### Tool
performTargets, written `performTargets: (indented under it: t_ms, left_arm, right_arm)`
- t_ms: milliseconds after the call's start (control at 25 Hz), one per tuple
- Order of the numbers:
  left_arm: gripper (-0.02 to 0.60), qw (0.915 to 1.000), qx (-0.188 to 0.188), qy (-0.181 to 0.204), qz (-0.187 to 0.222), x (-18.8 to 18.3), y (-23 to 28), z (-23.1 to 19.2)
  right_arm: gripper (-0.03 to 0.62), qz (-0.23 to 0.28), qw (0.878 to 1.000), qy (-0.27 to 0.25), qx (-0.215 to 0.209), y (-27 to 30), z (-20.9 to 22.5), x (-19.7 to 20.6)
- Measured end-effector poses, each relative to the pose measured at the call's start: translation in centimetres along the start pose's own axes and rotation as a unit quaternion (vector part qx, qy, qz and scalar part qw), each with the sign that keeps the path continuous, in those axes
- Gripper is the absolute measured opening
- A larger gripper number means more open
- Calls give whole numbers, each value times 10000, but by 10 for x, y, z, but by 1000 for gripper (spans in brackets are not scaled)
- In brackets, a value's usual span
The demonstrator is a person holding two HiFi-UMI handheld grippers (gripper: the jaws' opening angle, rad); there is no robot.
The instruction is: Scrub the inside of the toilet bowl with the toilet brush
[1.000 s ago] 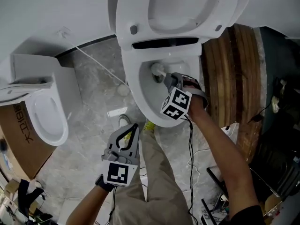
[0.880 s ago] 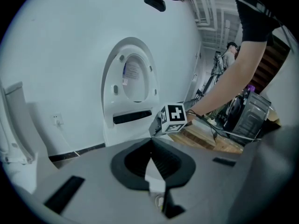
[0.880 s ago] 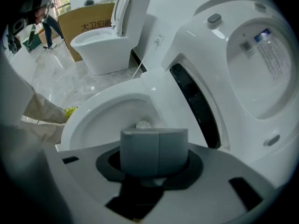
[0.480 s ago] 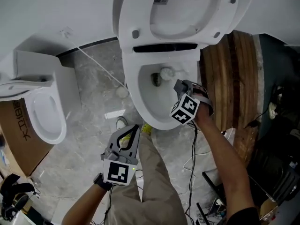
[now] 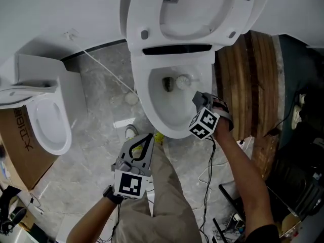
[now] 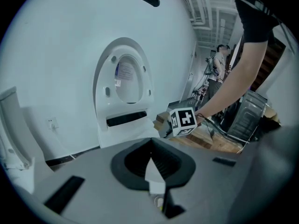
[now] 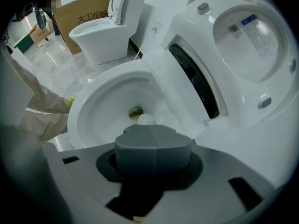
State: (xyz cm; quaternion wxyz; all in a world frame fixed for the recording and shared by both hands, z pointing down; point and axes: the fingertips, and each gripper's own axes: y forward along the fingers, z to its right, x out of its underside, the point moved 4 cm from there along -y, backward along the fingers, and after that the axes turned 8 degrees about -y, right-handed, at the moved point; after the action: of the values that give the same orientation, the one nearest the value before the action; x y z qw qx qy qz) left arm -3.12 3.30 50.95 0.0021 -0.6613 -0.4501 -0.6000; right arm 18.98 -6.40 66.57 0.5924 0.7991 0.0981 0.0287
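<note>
The grey marble floor (image 5: 96, 115) carried a toilet (image 5: 147, 105), a second toilet (image 5: 50, 130) with a cardboard box (image 5: 17, 151) just beside it, wooden boards (image 5: 245, 80), and loose cables (image 5: 205, 172).

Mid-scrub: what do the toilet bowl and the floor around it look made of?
White oval toilet bowl: likely glazed ceramic, glossy, with bright highlights on its wall. Grey veined floor: polished marble or marble-look tile, reflective; which one is unclear.

Glossy toilet bowl (image 5: 139, 87) (seemingly ceramic), wooden boards (image 5: 248, 80)
</note>
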Motion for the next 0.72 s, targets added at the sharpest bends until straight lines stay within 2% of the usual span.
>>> performTargets:
  t_ms: [400,720]
  left_arm:
    - [9,10000,45,6,-19,2,-1,2]
    - [9,10000,59,6,-4,1,2,0]
  right_arm:
    - [152,-180,9992,45,-343,-11,-36,7]
    - [152,-127,9980,37,-618,-15,-63,3]
